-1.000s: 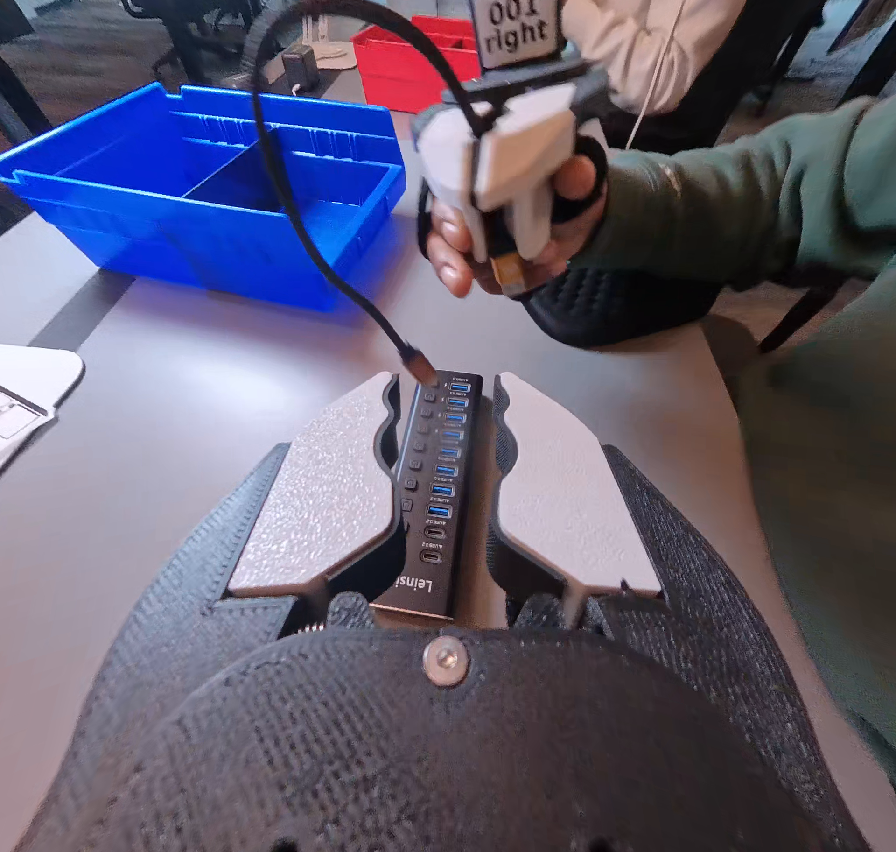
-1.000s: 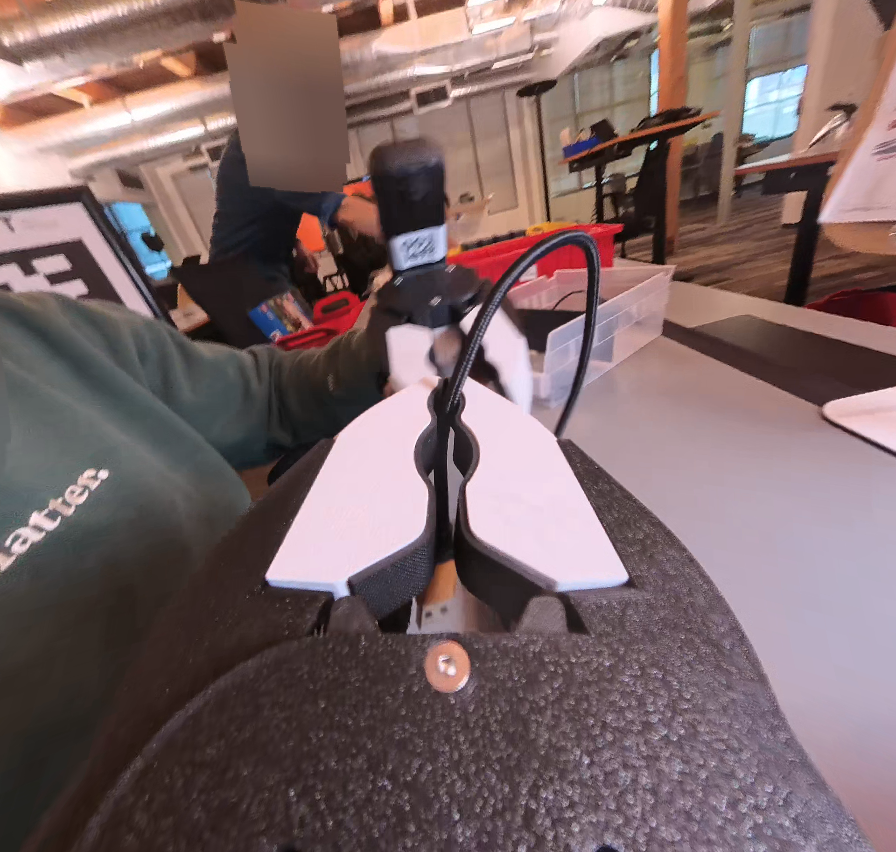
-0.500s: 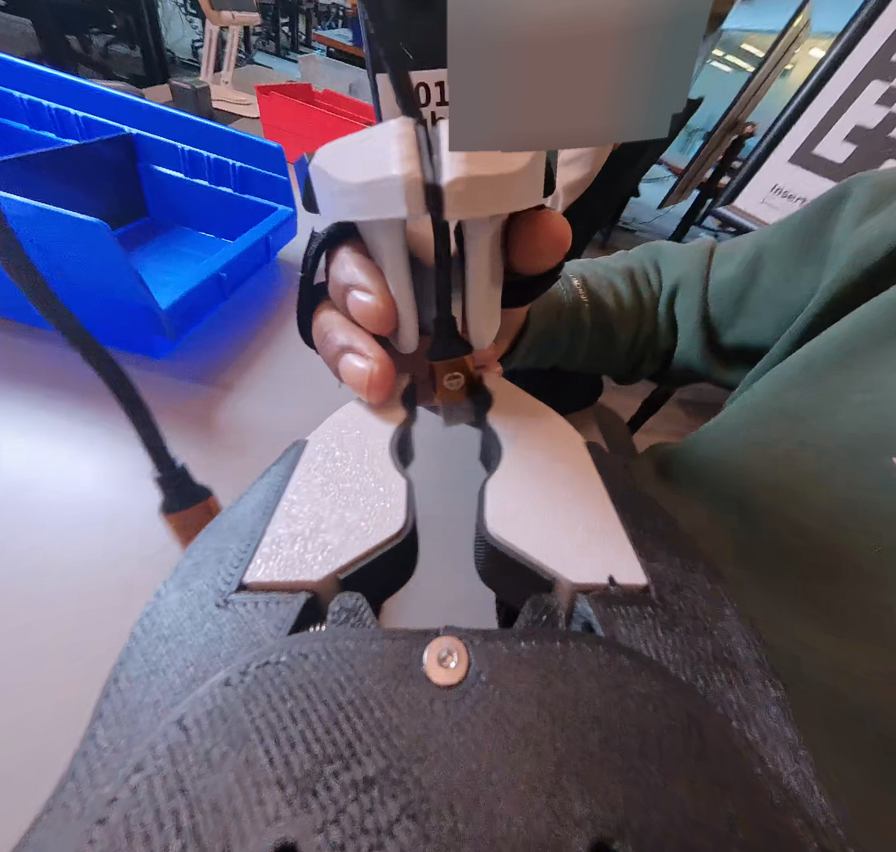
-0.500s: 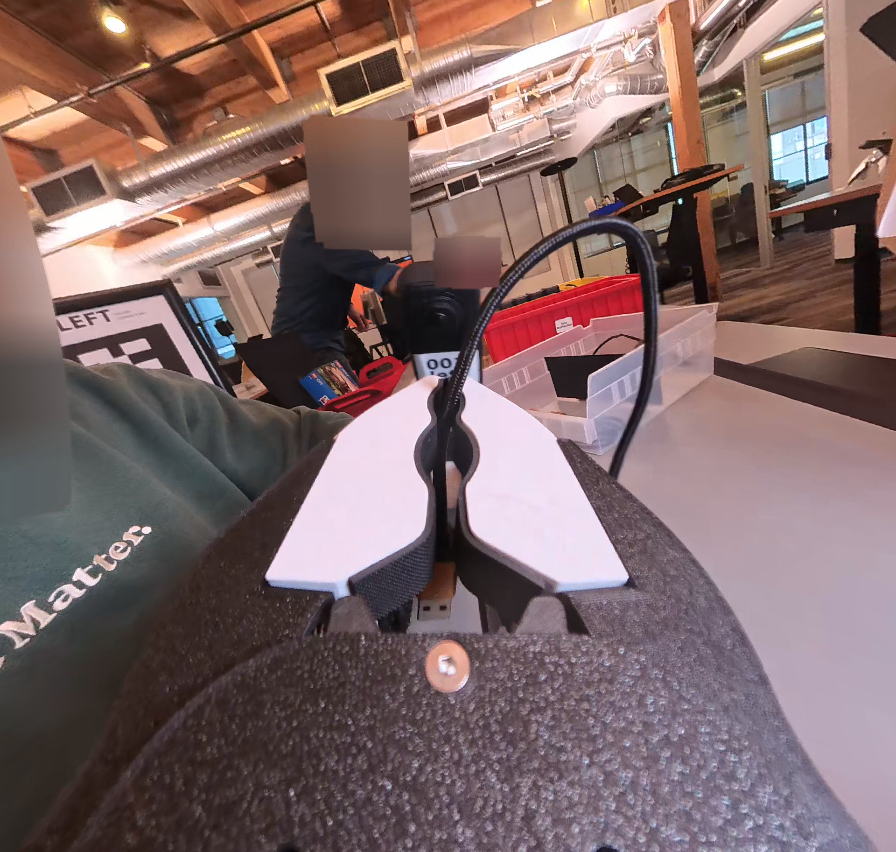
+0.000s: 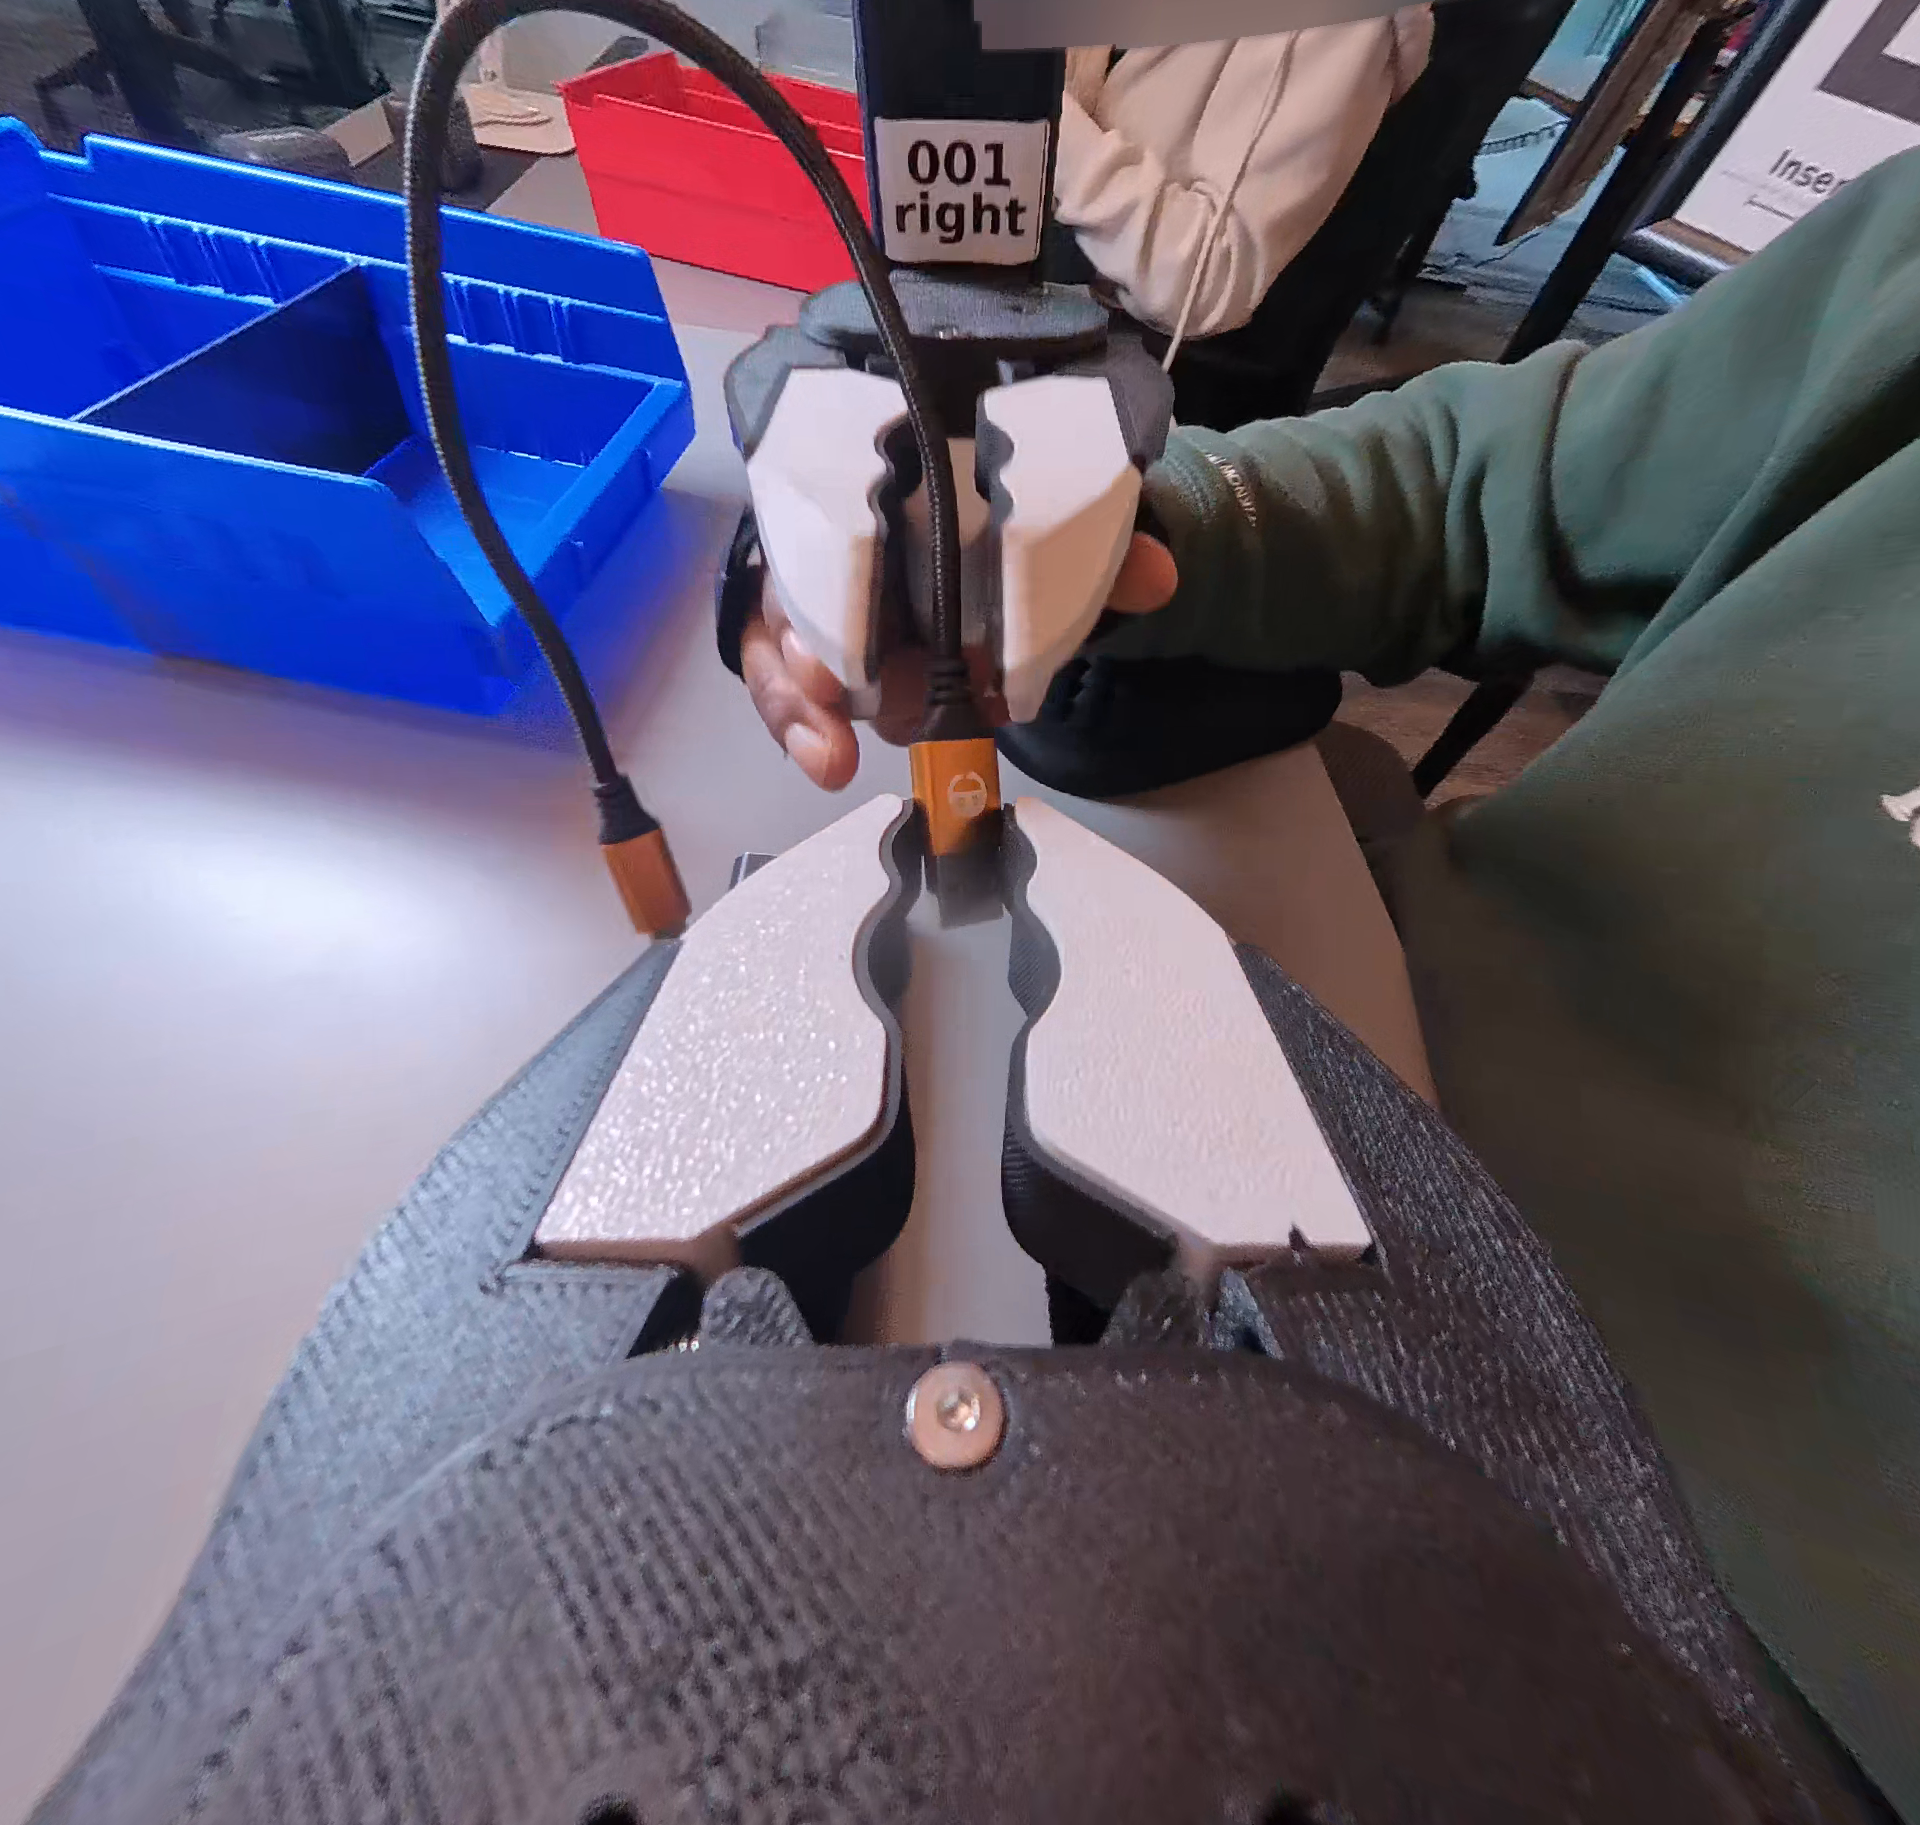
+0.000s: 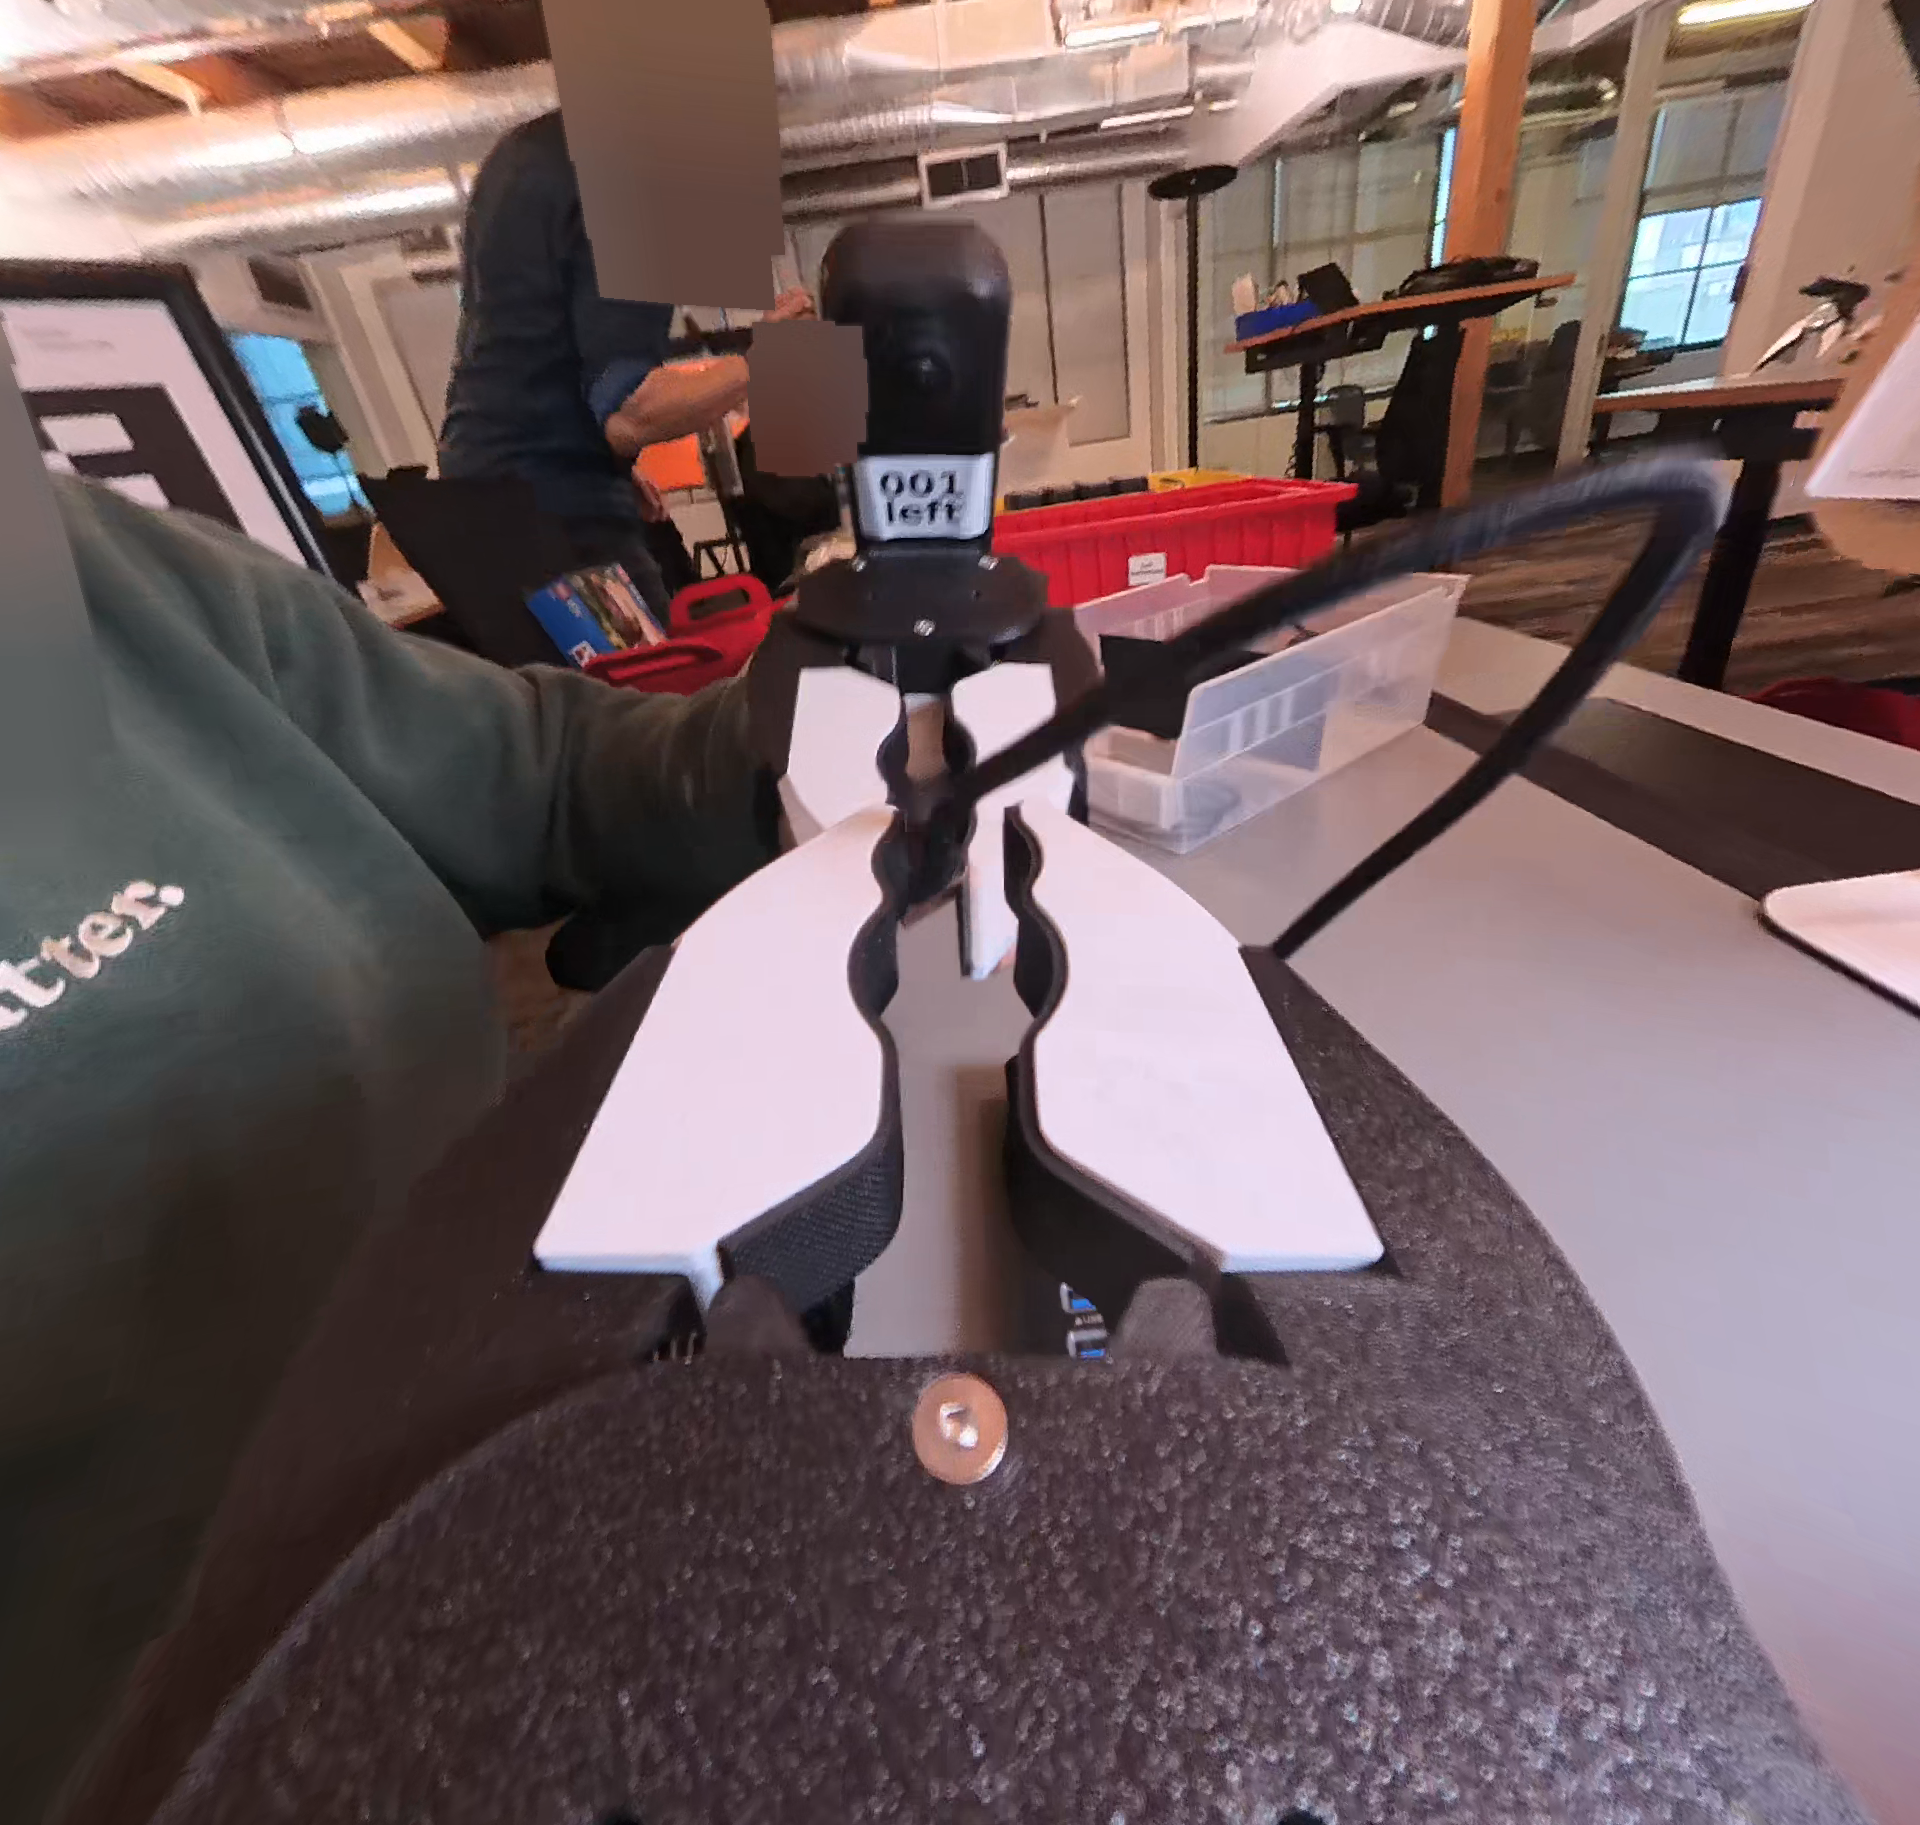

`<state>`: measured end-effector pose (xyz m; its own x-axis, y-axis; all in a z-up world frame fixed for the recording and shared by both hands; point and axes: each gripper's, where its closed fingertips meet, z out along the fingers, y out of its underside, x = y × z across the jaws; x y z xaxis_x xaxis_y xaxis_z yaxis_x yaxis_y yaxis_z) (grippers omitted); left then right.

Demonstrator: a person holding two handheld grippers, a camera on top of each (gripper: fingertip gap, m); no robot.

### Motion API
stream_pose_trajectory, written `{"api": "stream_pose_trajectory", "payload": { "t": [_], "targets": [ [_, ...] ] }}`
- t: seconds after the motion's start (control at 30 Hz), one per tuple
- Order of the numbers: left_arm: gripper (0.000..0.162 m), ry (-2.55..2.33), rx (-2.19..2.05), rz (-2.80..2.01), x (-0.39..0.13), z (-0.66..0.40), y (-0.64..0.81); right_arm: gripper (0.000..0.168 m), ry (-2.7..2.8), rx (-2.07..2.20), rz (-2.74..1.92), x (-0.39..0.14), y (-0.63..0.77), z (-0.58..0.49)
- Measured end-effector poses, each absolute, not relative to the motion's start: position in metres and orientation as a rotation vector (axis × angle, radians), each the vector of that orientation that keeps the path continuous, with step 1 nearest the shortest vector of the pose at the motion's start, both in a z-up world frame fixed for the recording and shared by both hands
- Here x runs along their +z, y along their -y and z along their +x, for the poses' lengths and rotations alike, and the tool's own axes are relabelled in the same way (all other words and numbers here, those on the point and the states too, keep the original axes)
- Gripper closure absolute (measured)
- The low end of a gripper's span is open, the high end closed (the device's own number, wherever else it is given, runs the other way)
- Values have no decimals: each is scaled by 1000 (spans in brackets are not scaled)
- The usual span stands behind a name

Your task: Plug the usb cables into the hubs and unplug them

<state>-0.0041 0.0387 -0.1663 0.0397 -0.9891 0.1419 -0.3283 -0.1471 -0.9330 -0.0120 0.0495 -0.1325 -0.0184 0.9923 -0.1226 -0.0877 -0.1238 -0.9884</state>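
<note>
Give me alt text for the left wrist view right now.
The left gripper closes its fingertips around an orange USB plug, whose black braided cable runs up through the opened right gripper and loops over to a second orange plug hanging just above the grey table. A blue bin sits behind.

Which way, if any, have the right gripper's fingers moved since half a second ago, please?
Yes: the right gripper has opened, fingers spreading outward from its fixed centre screw.

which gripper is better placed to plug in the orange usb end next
Left, likely: the left gripper pinches the orange plug at its tips, while the right gripper is open, the cable running loose between its fingers.
</note>
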Motion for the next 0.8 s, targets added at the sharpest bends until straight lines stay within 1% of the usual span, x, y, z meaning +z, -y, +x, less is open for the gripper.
{"api": "stream_pose_trajectory", "payload": {
  "t": [0.23, 0.5, 0.8],
  "targets": [
    [148, -1442, -1367, -1546, -170, -9, -16, 153, 1257, 1366, -1169, -145, -25, -27],
    [148, -1410, -1690, -1480, -161, -9, 2, 153, 1317, 1424, -1108, -139, -10, -25],
    [148, -1387, -1777, -1426, -152, -10, 8, 153, 1302, 1505, -1085, -132, -5, -21]
  ]
}}
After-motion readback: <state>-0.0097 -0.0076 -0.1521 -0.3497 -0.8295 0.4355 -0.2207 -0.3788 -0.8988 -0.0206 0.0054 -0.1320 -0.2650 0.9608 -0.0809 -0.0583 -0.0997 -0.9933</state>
